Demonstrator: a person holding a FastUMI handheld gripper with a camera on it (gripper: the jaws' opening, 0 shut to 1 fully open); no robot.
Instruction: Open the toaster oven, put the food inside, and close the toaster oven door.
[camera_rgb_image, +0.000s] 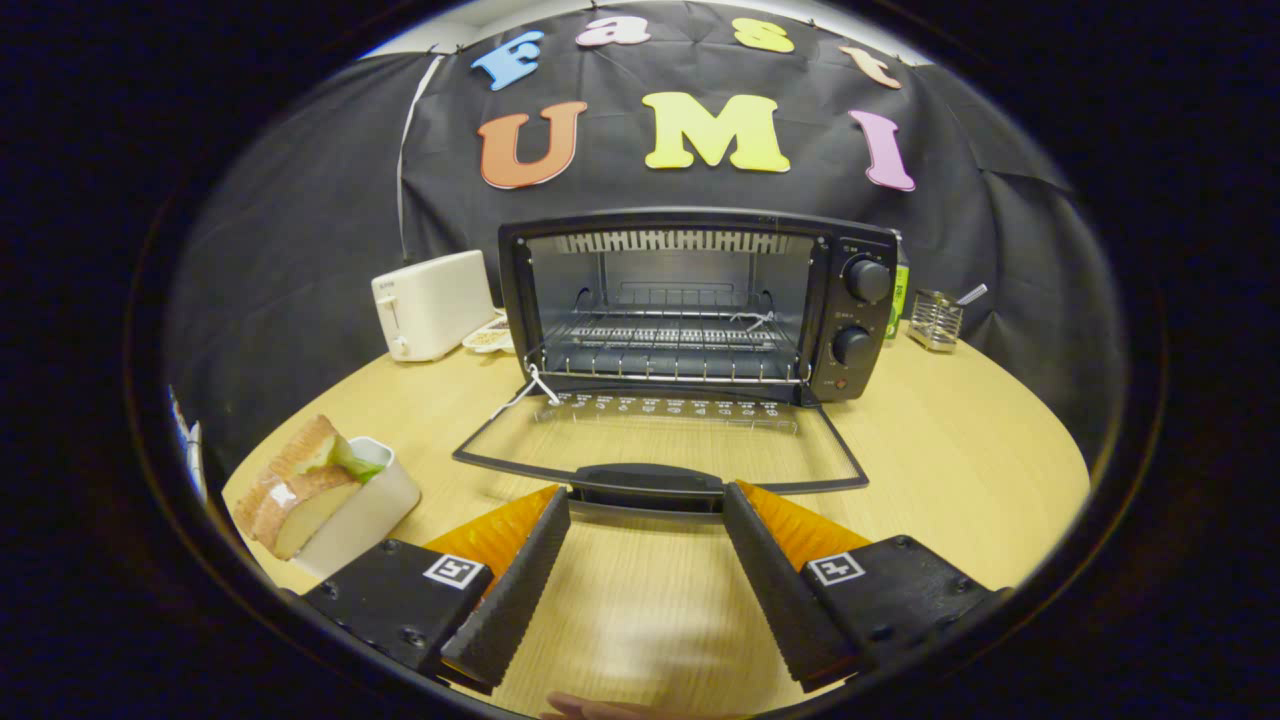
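Note:
A black toaster oven (700, 300) stands at the back of the wooden table with its glass door (660, 440) folded flat down toward me. The door's handle (647, 484) lies just ahead of my fingertips. Inside, a wire rack (670, 345) is bare. The food, a sandwich (295, 485) of sliced bread with green filling, leans in a white holder (365, 515) to the left of my left finger. My gripper (645, 500) is open, fingers spread wide with nothing between them.
A white toaster (430, 305) and a small dish (490, 337) stand left of the oven. A green bottle (896, 300) and a wire basket (937, 320) stand to its right. A fingertip (590, 708) of a person shows below the fingers.

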